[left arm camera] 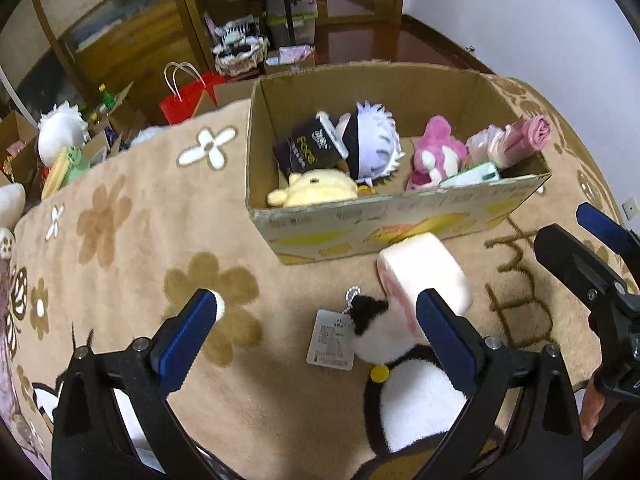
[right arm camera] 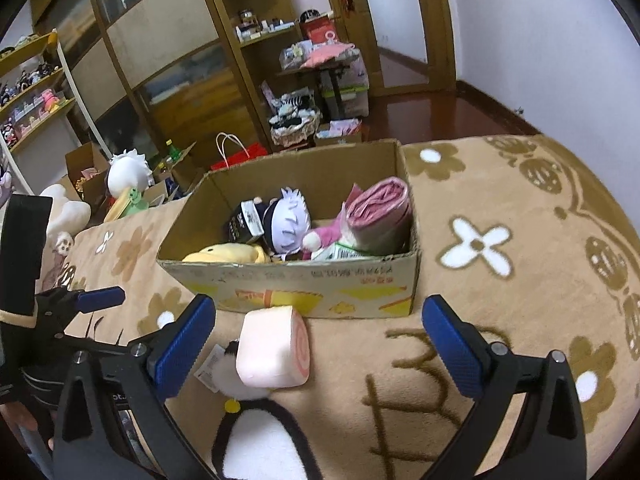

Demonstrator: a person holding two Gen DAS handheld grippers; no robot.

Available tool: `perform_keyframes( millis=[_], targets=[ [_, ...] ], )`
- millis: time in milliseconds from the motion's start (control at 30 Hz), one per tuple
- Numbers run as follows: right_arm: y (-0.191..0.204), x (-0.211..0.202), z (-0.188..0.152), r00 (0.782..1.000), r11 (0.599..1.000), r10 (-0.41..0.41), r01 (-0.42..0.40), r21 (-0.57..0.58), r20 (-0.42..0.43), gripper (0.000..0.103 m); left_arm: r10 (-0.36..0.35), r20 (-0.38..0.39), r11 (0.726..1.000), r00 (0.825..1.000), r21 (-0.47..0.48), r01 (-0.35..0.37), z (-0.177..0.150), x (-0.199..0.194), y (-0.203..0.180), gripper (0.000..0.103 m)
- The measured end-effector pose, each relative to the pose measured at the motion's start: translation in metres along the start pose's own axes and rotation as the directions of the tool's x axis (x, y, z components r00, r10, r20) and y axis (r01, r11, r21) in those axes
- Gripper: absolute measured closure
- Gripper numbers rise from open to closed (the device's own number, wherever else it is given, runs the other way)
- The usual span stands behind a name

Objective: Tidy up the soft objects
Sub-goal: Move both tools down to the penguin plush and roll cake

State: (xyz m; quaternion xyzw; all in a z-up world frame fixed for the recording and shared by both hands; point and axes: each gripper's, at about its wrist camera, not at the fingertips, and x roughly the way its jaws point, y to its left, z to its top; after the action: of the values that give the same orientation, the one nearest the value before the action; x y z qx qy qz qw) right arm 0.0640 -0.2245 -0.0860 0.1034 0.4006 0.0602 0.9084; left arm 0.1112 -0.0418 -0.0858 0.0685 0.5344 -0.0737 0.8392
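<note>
Leftmost, the left gripper (left arm camera: 316,324) hangs with its two blue-padded jaws spread wide and nothing pressed between them, above a tan blanket (left arm camera: 132,240) patterned with brown and white flowers. Just right of its middle lies one black-and-white plush cat (left arm camera: 394,364), wearing a yellow bell at the neck and one white paper tag (left arm camera: 331,340) on a bead chain. One pink swiss-roll plush (left arm camera: 426,276) rests against the cat's head, its spiral end showing in the right wrist view. Behind both, touching the roll or just beside it, stands one open cardboard box (left arm camera: 400,220). Counted from its left side, the box holds one yellow plush (left arm camera: 316,194), one dark printed plush (left arm camera: 308,146), one white-haired doll (left arm camera: 374,144), one pink-and-white plush (left arm camera: 436,156), one green-and-white packet (left arm camera: 472,174) and one pink rolled bundle (left arm camera: 524,136). Farther right, the right gripper (right arm camera: 320,344) is likewise released, its two jaws standing far apart on either side of the roll and the cat's head without touching them.
</note>
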Motion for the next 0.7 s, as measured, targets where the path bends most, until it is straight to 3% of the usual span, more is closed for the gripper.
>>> perform_keyframes(
  millis=[333, 433, 700],
  targets=[
    [-0.007, 0.026, -0.004, 0.996, 0.999, 0.034, -0.031, 0.039, -0.085, 0.0, 0.001, -0.065, 1.0, 0.998, -0.008, -0.001, -0.01, 0.028, 0.0, 0.004],
    [-0.004, 0.034, -0.005, 0.993, 0.999, 0.039, -0.036, 0.029, -0.112, 0.011, -0.004, -0.094, 1.0, 0.996, -0.017, 0.002, -0.012, 0.037, 0.002, 0.004],
    [0.002, 0.059, -0.01, 0.982, 0.996, 0.089, -0.085, 0.031, -0.169, 0.028, -0.057, -0.142, 0.998, 0.988, -0.042, 0.051, -0.009, 0.05, 0.003, 0.004]
  ],
)
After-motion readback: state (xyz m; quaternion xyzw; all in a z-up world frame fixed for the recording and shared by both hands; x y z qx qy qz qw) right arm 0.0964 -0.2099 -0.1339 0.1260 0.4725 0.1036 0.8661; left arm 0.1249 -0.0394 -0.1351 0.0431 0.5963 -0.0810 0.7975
